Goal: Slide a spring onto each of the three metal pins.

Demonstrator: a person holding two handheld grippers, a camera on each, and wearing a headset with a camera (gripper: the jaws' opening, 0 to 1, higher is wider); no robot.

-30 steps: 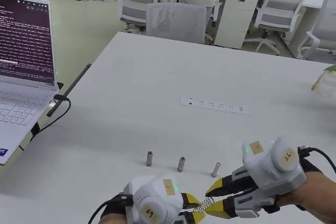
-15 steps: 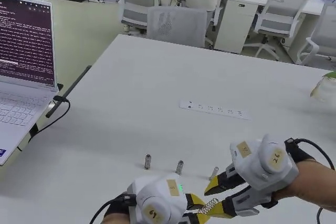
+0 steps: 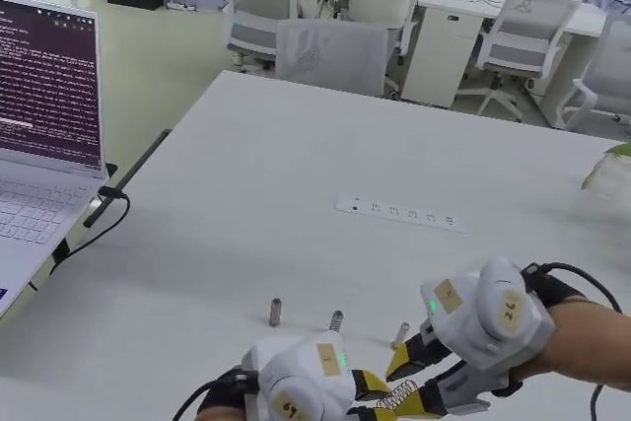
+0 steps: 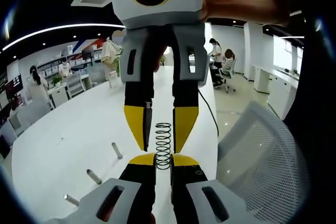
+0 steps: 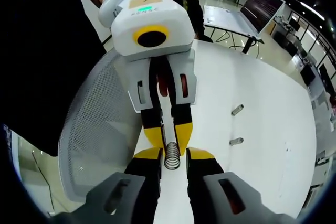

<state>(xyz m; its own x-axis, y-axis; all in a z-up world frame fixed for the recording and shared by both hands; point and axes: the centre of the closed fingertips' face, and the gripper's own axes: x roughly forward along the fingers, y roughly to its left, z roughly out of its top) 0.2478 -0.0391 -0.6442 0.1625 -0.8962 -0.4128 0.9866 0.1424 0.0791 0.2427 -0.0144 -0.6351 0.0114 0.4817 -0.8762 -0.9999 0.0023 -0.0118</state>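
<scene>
Three short metal pins stand in a row on the white table. The left pin (image 3: 275, 312) and the middle pin (image 3: 336, 320) each carry a spring. The right pin (image 3: 400, 332) looks bare. My left gripper (image 3: 370, 404) (image 4: 163, 160) is shut on the lower end of a loose spring (image 3: 394, 397) (image 4: 163, 142) near the table's front edge. My right gripper (image 3: 414, 384) (image 5: 173, 155) faces it, jaws slightly apart on either side of the same spring (image 5: 171, 157), open by a small gap.
An open laptop (image 3: 39, 125) sits at the left with a black cable (image 3: 108, 206) beside it. A white power strip (image 3: 399, 214) lies mid-table. Office chairs (image 3: 330, 46) stand past the far edge. A mesh chair (image 4: 257, 156) is under the grippers.
The right gripper has moved left onto the spring and its jaws have narrowed around it. The left gripper keeps its hold. The head camera has tilted a little.
</scene>
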